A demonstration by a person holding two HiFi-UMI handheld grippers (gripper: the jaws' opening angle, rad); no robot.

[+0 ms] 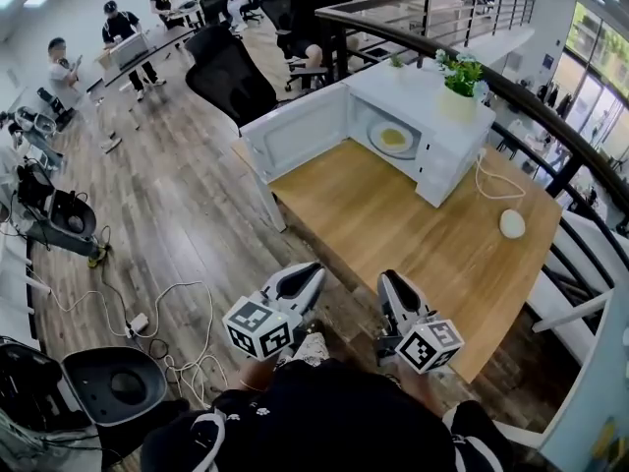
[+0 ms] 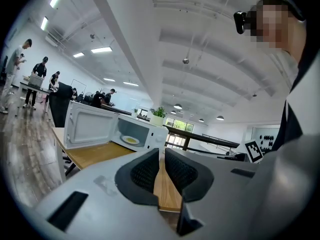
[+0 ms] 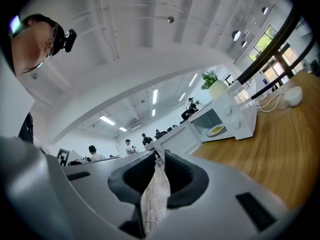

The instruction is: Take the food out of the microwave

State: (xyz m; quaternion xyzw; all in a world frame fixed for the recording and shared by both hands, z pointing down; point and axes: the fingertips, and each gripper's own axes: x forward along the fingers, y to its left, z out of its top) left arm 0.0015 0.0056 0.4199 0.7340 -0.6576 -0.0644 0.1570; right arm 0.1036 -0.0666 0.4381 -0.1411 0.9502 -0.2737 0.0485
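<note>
One cloth [image 3: 154,199], pinched by the right gripper [image 3: 159,156], shows plainly in its view.

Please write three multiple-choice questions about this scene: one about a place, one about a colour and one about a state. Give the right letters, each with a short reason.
1. Where does the potted plant stand?
A. On top of the microwave
B. On the floor
C. Inside the microwave

2. What colour is the food on the plate?
A. Red
B. Yellow
C. Blue

3. In what state is the microwave door?
A. Shut
B. Taken off
C. Swung open

Answers:
1 A: its pot sits on the white top of the microwave.
2 B: a yellow patch lies on the pale plate inside the microwave.
3 C: the door stands out from the body, so the chamber shows.
</note>
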